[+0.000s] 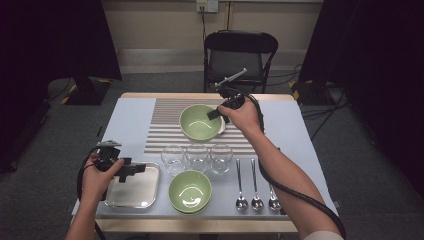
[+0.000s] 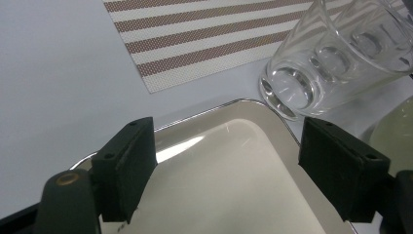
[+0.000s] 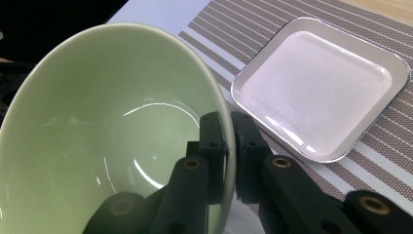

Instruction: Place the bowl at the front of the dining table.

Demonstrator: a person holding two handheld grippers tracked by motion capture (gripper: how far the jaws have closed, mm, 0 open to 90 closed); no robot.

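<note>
Currently the right gripper (image 3: 228, 146) is clamped on the rim of the far green bowl (image 1: 200, 121), one jaw inside, one outside, holding it over the striped placemat (image 1: 165, 125) beside a white square plate (image 3: 319, 85). Grip looks thin: advise keeping the bowl level and moving slowly so the rim cannot slip. The left gripper (image 2: 226, 168) hovers spread wide and empty over the metal tray (image 2: 229, 195), near the glasses (image 2: 331, 58)

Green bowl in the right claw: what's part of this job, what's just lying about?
In play:
right claw, shut on far green bowl
white square plate
left claw, open over steel tray

Lying about:
near green bowl
three glasses
three spoons
</note>
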